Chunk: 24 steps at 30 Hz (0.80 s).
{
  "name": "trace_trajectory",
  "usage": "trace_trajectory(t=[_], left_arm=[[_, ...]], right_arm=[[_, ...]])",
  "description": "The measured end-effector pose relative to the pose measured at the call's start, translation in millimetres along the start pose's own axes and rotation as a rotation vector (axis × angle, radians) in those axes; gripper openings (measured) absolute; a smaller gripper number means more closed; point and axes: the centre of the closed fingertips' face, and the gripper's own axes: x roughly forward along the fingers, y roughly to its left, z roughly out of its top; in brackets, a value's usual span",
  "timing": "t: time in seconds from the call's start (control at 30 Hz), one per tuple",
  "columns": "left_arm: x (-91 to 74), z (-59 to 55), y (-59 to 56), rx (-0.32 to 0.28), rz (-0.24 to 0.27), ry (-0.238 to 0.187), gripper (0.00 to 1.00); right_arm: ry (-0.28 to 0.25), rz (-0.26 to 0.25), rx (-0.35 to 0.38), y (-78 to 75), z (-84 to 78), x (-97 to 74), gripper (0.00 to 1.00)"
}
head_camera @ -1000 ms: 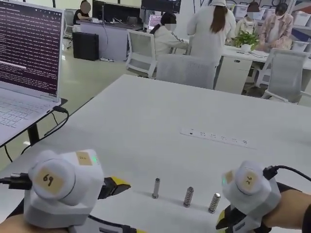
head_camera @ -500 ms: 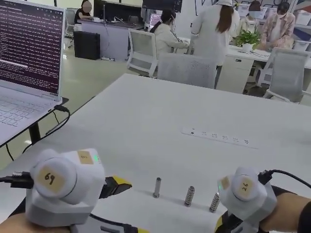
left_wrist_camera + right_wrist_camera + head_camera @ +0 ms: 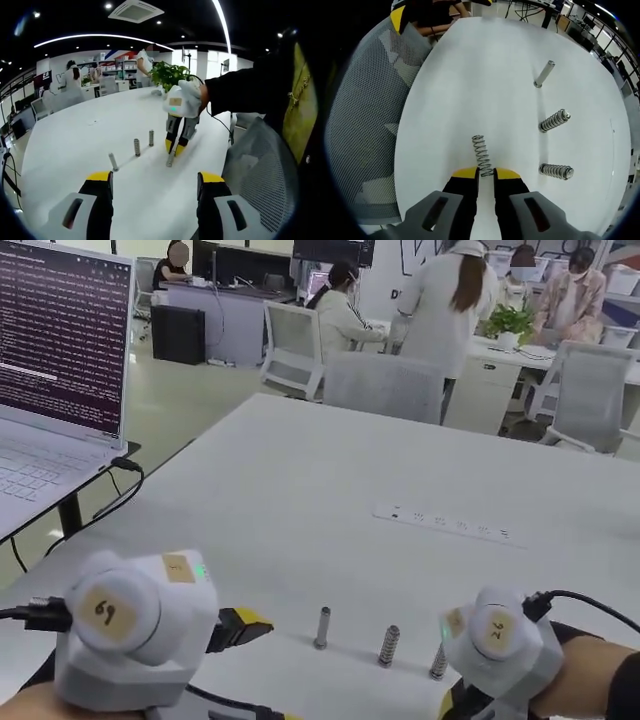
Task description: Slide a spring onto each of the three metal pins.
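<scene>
Three metal pins stand in a row on the white table [image 3: 300, 480]. The left pin [image 3: 322, 627] is bare. The middle pin [image 3: 388, 645] and the right pin [image 3: 438, 662] each carry a spring. My right gripper [image 3: 486, 174] is shut on the lower end of a loose spring [image 3: 482, 154], near the table's front edge and short of the pins. The left gripper view has that spring [image 3: 170, 159] hanging from the right gripper [image 3: 175, 149] down to the table. My left gripper [image 3: 156, 180] is open and holds nothing, left of the bare pin [image 3: 114, 162].
An open laptop [image 3: 60, 350] stands at the far left. A white power strip [image 3: 445, 522] lies beyond the pins. A grey mesh chair [image 3: 370, 100] sits just past the table's near edge. Several people work at desks in the background.
My right gripper has drawn back toward me and sunk lower in the head view, now partly covering the right pin. The left gripper has barely moved.
</scene>
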Motion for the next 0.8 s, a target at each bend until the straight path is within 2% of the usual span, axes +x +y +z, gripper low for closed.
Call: trace_trajectory(t=[0.33,0.47,0.8], left_arm=[[2.3,0.6,-3.4,0.006,-0.020,0.000,0.63],[2.9,1.4,-4.4,0.006,-0.028,-0.004,0.62],[3.4,5.4,-7.5,0.018,-0.046,-0.016,0.59]], right_arm=[[-0.039,-0.013,-0.009,4.1,21.9,-20.1,0.08],[-0.084,-0.019,-0.014,6.9,37.4,-32.8,0.08],[-0.146,-0.021,-0.064,18.7,77.2,-63.7,0.08]])
